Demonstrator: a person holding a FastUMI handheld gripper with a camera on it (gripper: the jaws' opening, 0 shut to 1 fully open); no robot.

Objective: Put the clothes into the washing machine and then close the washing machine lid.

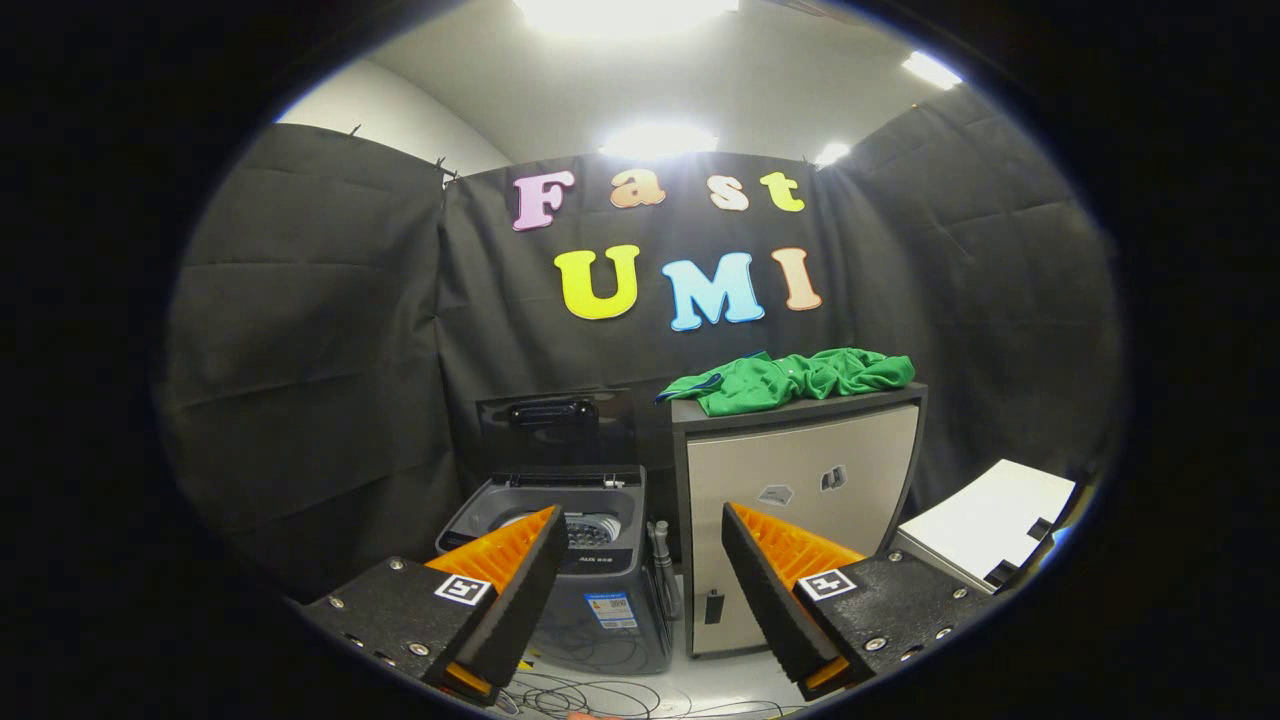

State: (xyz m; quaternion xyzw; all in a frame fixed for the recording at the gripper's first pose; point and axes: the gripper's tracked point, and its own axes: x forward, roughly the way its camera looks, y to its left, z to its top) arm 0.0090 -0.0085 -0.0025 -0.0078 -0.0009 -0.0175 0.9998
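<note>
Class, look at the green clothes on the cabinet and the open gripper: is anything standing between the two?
Nothing visible does. The gripper is open and holds nothing. The green clothes lie on top of the cabinet, beyond the fingers. The washing machine stands beside the cabinet, lid raised.

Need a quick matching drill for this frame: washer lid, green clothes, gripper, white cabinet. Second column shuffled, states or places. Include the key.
Column 1
1. washing machine lid
2. green clothes
3. gripper
4. cabinet

Column 2
A. heaped on top of the cabinet
B. fingers spread apart, holding nothing
C. raised, standing upright behind the tub
D. stands beside the washing machine, door shut

Pairs: 1-C, 2-A, 3-B, 4-D
</note>
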